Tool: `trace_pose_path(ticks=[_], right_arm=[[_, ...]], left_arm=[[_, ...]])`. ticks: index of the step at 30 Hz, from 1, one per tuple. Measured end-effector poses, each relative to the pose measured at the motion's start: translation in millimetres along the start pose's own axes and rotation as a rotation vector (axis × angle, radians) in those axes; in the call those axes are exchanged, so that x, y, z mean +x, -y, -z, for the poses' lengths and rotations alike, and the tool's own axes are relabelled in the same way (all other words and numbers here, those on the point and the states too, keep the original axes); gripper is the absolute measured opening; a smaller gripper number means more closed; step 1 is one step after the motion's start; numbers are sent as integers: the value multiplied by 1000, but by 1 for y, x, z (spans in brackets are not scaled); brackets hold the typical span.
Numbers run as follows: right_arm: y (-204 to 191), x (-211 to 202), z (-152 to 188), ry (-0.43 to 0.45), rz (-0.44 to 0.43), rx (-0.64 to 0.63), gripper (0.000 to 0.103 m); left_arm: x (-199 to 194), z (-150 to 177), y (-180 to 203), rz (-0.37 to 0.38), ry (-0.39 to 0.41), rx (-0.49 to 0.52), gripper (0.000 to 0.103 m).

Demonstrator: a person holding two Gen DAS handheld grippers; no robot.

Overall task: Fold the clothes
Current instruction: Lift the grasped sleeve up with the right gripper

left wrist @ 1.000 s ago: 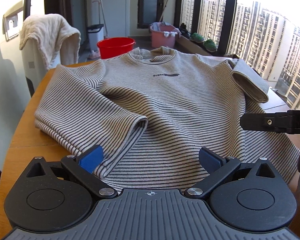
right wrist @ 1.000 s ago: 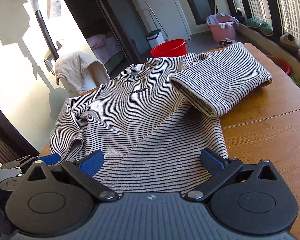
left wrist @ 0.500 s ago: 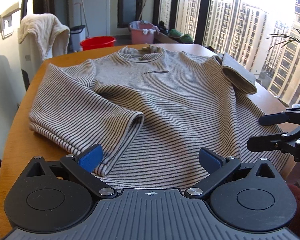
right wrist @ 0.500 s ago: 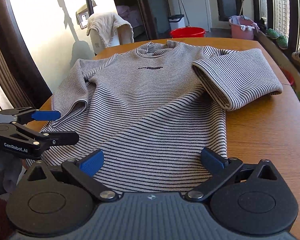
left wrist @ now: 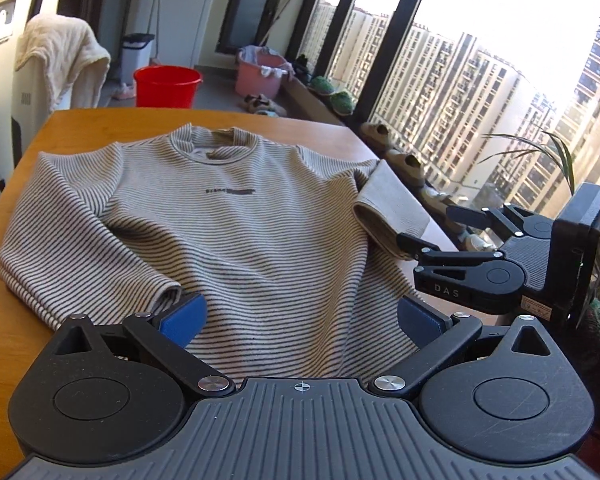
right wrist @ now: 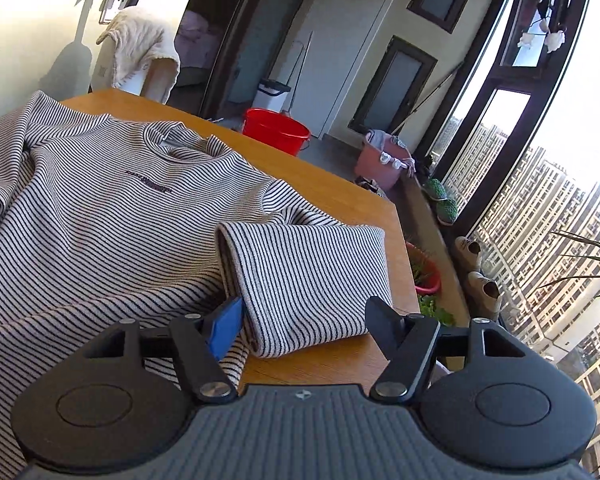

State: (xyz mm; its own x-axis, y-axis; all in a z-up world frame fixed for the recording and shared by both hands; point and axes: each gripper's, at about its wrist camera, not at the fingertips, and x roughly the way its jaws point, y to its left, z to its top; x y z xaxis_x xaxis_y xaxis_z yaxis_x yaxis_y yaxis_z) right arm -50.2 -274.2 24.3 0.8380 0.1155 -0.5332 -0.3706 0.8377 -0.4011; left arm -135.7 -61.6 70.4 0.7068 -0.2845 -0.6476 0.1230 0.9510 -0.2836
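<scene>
Sunny windows light the wooden counter [left wrist: 80, 128], where the striped sweater [left wrist: 236, 236] lies flat. Both hand-held grippers, left [left wrist: 300, 316] and right [right wrist: 306, 320], are wide open and empty, probably ready to pinch its sleeves.

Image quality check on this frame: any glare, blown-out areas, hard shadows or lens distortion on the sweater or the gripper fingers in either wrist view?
Left wrist view: sky at upper right is blown out; striped sweater evenly lit and sharp; left gripper open, in focus. Right wrist view: horizon strongly tilted, fisheye bends the window frames; hard shadows fall on the sunlit wall; folded sleeve crisp ahead of the open right gripper.
</scene>
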Motion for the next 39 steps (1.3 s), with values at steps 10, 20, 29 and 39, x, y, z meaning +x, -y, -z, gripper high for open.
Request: trace_pose_path(ticks=[10, 20, 29, 39], right_arm=[[93, 12, -102, 107, 264, 62, 4], [121, -25, -182, 255, 237, 131, 4], [78, -34, -212, 294, 131, 79, 4], [7, -19, -247, 307, -65, 43, 4]], left_arm=[[-6, 6, -17, 23, 27, -60, 103], [-13, 10, -19, 59, 35, -90, 103], [-19, 15, -27, 70, 43, -121, 103], [-19, 23, -47, 35, 38, -166, 103]])
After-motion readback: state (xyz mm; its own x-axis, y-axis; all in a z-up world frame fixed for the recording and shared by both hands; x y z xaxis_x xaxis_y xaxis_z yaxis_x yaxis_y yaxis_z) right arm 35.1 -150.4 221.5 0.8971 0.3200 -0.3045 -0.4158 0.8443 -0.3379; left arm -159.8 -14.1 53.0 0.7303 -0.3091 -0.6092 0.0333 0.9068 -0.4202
